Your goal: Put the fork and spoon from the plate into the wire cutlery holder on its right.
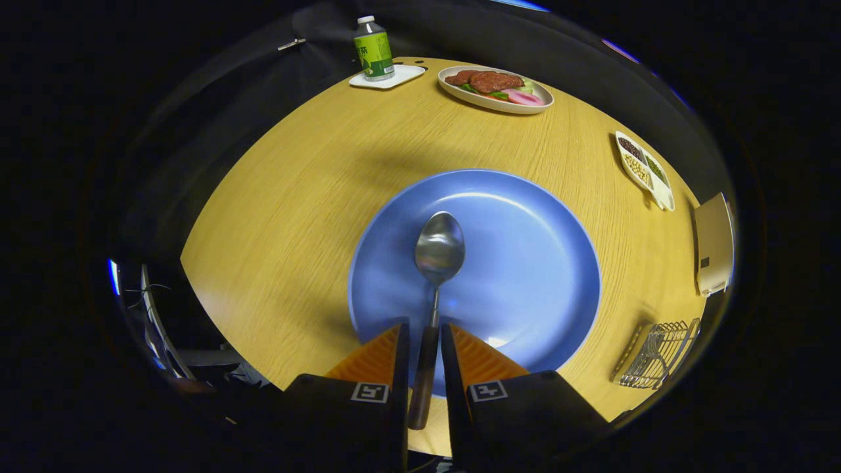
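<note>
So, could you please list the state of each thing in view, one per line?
hand-held gripper: shut on the spoon's handle.
spoon: held, bowl out over the blue plate.
blue plate: no fork seen on it.
wire cutlery holder: right of the plate; contents unclear.
bottle: upright, capped.

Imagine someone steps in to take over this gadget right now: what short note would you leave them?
Gripper: its fingers are closed on the dark handle of the spoon, which lies between them with its bowl pointing ahead over the blue plate.
Wire cutlery holder: on the table to the plate's right, ahead and right of the fingers.
Fork: I see none on the plate; it may already be in the holder, but that is too small to tell.
Left: carry the spoon right and drop it into the holder.
</note>
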`<state>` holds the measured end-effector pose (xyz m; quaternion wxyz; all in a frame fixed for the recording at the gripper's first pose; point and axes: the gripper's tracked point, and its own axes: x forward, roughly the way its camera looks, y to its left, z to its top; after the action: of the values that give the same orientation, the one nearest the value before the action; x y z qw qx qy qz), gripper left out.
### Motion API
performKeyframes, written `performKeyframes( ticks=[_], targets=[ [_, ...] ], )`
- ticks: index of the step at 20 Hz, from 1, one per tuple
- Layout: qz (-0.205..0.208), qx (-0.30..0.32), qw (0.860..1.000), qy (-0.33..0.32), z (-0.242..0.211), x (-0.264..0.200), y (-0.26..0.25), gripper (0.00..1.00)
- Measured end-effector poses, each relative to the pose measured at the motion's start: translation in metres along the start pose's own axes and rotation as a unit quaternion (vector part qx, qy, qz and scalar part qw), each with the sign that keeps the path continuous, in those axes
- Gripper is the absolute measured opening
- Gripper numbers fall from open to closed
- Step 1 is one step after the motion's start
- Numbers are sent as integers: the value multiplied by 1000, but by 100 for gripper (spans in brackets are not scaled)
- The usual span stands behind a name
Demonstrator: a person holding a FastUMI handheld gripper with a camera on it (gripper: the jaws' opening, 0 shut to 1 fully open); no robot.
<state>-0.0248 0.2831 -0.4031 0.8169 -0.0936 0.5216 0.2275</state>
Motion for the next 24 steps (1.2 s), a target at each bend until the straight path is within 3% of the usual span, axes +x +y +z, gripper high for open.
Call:
performKeyframes(
  ticks=[1,3,9,16,19,24],
  targets=[
    [-1,2,1000,1,1,-1,-3,15],
    [9,24,1000,6,1,-4,-2,7],
    [58,76,995,-24,22,-69,-18,7],
    [59,95,994,-7,15,-186,-124,7],
    [37,97,994,39,-15,-214,-180,7],
    [39,101,982,155,-76,-236,-239,7]
  ],
)
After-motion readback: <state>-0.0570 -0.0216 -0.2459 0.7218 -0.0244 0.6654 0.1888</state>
